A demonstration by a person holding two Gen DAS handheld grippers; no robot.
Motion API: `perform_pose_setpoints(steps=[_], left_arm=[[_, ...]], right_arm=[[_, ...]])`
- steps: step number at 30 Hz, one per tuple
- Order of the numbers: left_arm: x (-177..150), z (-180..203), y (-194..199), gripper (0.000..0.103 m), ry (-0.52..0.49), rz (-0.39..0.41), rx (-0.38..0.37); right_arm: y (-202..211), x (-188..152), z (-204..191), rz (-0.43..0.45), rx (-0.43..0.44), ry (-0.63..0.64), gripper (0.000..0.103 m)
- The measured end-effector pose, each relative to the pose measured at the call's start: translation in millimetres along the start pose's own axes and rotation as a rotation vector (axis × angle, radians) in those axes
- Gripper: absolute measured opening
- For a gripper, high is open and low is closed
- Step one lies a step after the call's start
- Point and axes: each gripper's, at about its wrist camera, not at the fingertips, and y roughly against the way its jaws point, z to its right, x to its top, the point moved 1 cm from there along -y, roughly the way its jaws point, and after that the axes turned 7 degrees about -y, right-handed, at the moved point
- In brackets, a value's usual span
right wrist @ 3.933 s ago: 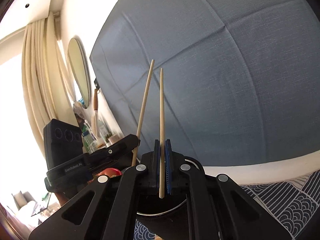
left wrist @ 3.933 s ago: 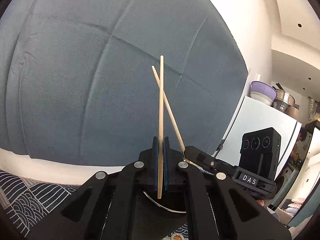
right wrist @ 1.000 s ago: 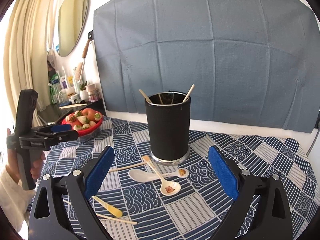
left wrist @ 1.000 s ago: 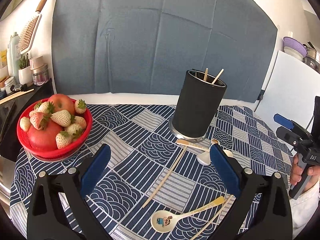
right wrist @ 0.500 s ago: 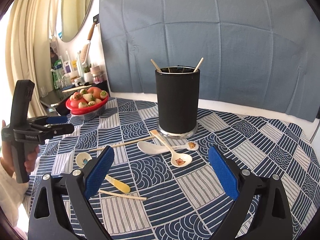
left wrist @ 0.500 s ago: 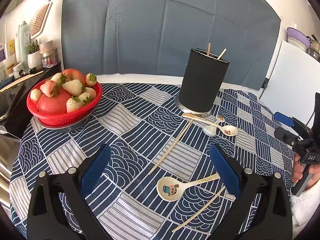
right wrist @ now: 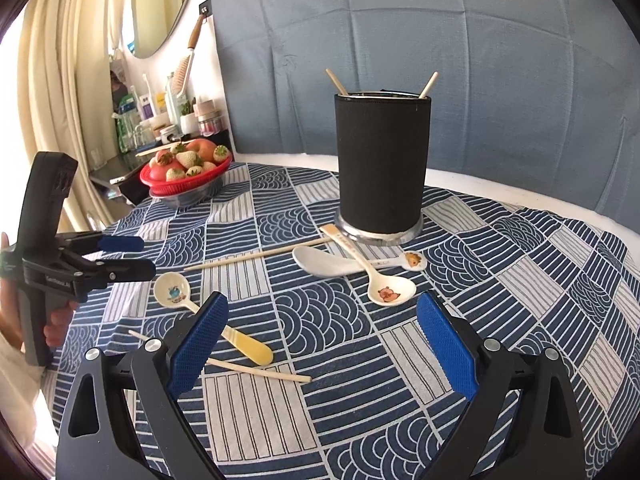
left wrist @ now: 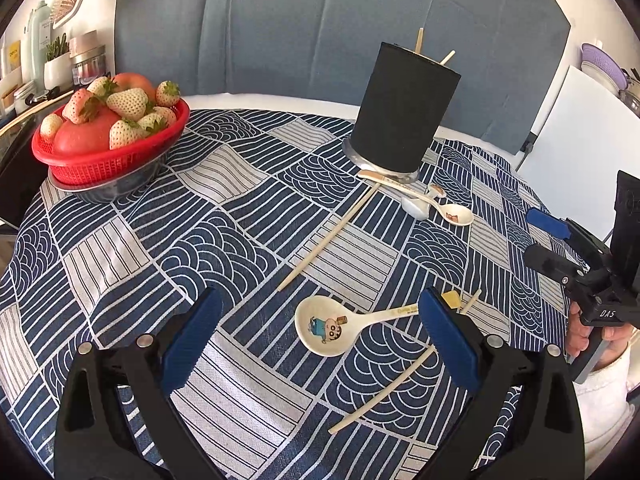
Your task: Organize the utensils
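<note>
A black utensil cup (left wrist: 404, 108) (right wrist: 382, 160) stands at the back of the table with two chopsticks (right wrist: 428, 85) leaning inside. Loose on the patterned cloth lie a long chopstick (left wrist: 328, 238) (right wrist: 256, 255), a second chopstick (left wrist: 384, 392) (right wrist: 256, 370), a cartoon spoon with a yellow handle (left wrist: 324, 326) (right wrist: 172, 290), and three white spoons (left wrist: 456, 213) (right wrist: 390, 290) crossed near the cup. My left gripper (left wrist: 320, 336) hovers open over the cartoon spoon. My right gripper (right wrist: 320, 340) is open and empty above the cloth, before the crossed spoons.
A red basket of strawberries and an apple (left wrist: 108, 128) (right wrist: 186, 170) sits at the left rear. Bottles and jars (right wrist: 168, 116) crowd a side shelf. A white board (left wrist: 576, 148) stands on the right. A blue fabric backdrop (right wrist: 440, 32) rises behind the table.
Both grippers, earlier shut on chopsticks above the cup, are now open with those chopsticks in the cup. Over the last second both have drawn back and lowered toward the loose utensils.
</note>
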Motion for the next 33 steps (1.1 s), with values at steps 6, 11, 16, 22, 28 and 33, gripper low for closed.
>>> perform_pose_setpoints(steps=[6,11,16,22,28,33], left_arm=[[-5.8,0.1,-8.0,0.083,-0.003,-0.045,0.001],[-8.4,-2.2,-16.7,0.071,0.005,-0.091,-0.006],[-12.5,0.6,-25.5,0.057,0.005,-0.130,-0.027],[-11.9,9.0,-27.7,0.008,-0.030,-0.144,-0.014],[-10.9,7.7,-28.8,0.008,-0.018,-0.157,-0.004],[-9.7,4.8,-24.6,0.008,-0.016,-0.159,0.018]], right_arm=[[-10.3,-8.9,-1.9,-0.037,0.022,0.006,0.091],[-14.0,-14.4,-0.8,-0.049,0.031,0.003,0.091],[-15.1,-15.3,-0.2,-0.059,0.029,0.001,0.091],[-17.4,-15.6,-2.1,-0.072,0.013,0.011,0.091],[-20.0,-16.4,-6.4,-0.084,0.013,0.035,0.091],[-21.6,-15.5,-15.5,-0.075,0.016,0.077,0.091]])
